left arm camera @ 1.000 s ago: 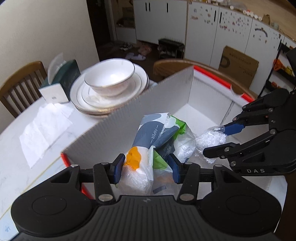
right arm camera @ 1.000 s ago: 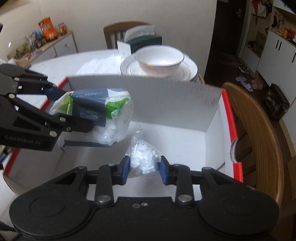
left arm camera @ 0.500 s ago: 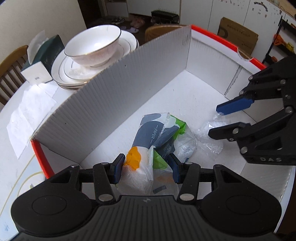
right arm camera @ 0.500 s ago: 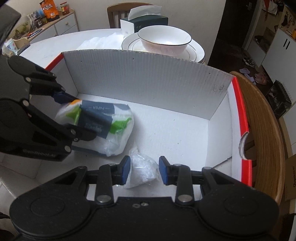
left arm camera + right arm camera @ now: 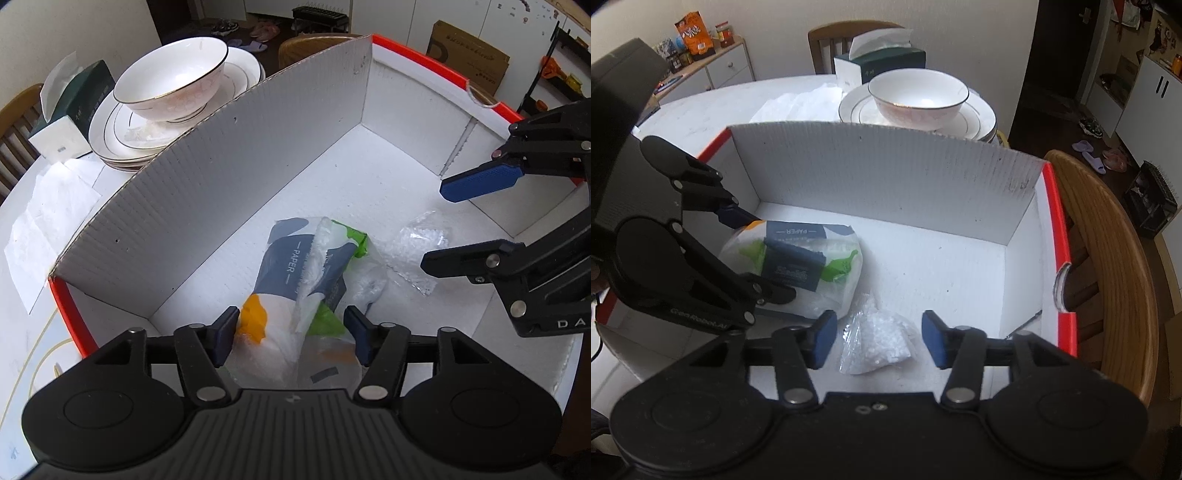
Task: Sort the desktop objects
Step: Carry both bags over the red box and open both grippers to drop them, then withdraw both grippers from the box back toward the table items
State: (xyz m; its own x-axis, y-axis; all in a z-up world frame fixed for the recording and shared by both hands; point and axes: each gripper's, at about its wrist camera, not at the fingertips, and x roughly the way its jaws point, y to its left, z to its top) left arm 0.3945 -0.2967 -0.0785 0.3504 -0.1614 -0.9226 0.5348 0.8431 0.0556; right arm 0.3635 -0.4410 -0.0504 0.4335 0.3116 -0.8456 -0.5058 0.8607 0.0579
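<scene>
Drop-off stage, judging by layout: right hand-held gripper (image 5: 879,339) spread wide, empty, small clear bag of white pellets (image 5: 875,341) lying loose between its fingers on white corrugated box (image 5: 886,162) floor; left hand-held gripper (image 5: 291,338) pads against soft plastic-wrapped paper pack (image 5: 299,280) resting there, grip uncertain.

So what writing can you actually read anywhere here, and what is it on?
"PAPER": tissue pack in the box.
"GenRobot.AI": left hand-held gripper.
"DA", cut off: right hand-held gripper.
Blurred: pack's blue label, snack bag, tissue box, cardboard carton.
</scene>
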